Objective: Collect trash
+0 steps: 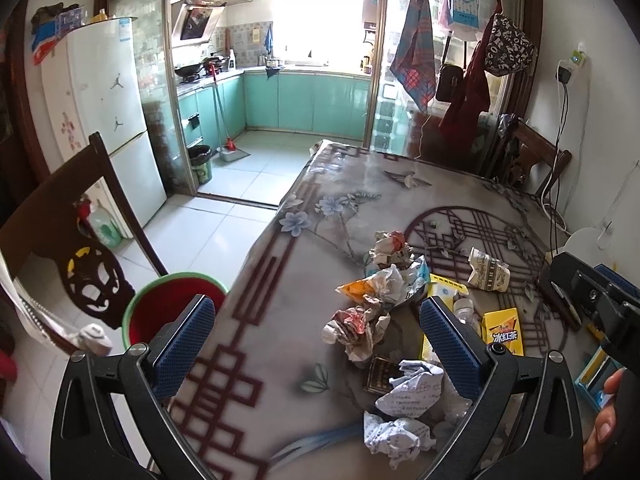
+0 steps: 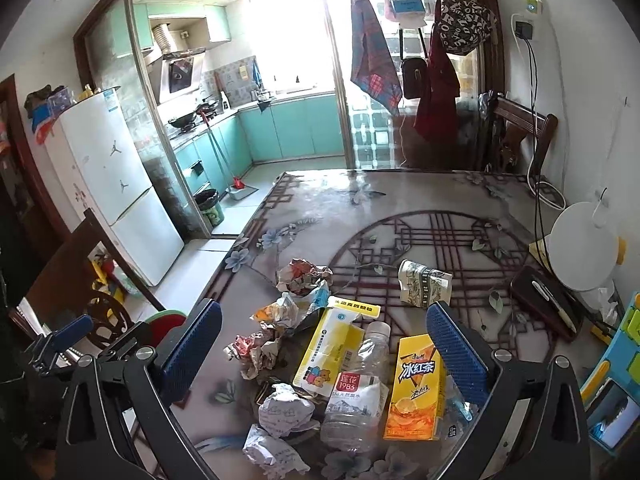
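Below and ahead of both wide-open, empty grippers, left gripper (image 1: 316, 336) and right gripper (image 2: 324, 344), trash lies uncollected; next means closing on the crumpled paper (image 1: 416, 390) for the bin (image 1: 172, 308).

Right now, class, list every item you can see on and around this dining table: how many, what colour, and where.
Crumpled paper balls: several, white or red-printed, left side of the pile.
Plastic bottle: one, clear with red label, lying in the pile's middle.
Iced-tea carton: one, yellow-orange, lying right of the bottle.
Medicine box: one, yellow-white, flattened, left of the bottle.
Paper cup: one, white with dark print, on its side beyond the pile.
Bucket: one, red with green rim, on the floor at the table's left edge.
Chair: one, dark wood, left of the table.
Table: one, flower-patterned cover.
Left gripper: blue pads, open, empty.
Right gripper: blue pads, open, empty.
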The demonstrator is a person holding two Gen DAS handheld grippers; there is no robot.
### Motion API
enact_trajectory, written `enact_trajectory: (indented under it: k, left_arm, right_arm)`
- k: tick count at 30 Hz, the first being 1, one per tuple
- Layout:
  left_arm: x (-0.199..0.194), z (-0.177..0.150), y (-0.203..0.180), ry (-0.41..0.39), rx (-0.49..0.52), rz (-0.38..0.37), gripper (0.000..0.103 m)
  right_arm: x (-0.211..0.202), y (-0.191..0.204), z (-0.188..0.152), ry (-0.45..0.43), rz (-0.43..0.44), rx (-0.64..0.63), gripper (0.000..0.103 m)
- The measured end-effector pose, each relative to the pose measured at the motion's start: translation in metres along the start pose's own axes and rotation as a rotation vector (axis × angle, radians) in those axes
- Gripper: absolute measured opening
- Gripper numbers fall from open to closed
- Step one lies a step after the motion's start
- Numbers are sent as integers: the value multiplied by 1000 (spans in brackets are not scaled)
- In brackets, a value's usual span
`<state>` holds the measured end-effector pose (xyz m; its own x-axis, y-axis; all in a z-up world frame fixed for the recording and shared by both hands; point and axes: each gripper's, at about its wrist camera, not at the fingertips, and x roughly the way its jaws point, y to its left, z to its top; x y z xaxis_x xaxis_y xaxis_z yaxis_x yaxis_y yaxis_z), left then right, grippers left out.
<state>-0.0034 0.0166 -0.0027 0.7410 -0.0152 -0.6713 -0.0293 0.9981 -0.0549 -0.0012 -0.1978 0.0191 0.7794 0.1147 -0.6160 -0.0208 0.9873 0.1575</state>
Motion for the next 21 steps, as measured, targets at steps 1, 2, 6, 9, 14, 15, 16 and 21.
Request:
enact_trajectory:
  k: [1,2,6,9,14,15,16,21]
  left_arm:
    - [1,0,2,4,-4,-4,103]
    - [1,0,2,4,-7,-7,103]
    - [0,-1,3,7,6,-2,103]
    - [1,-1,5,11,2,0,103]
    - [1,-2,7,14,8,-5,103]
    - [2,-2,7,15,10,-4,103]
    - [2,-2,7,16,11,-4,103]
    - [1,-1,7,11,13,-6,103]
  right_arm:
    - [1,1,0,3,-6,-6,103]
    - [1,2,0,3,-8,-10,103]
    - [0,5,0,-3,-5,-9,103]
    - [0,8,1,-7,-7,-19,103]
    - [0,12,1,-10,-8,-24,103]
    - [0,12,1,-8,-9,-25,103]
    - [0,12,1,-8,-10,-26,103]
    - [-1,14,1,-15,-13,-28,103]
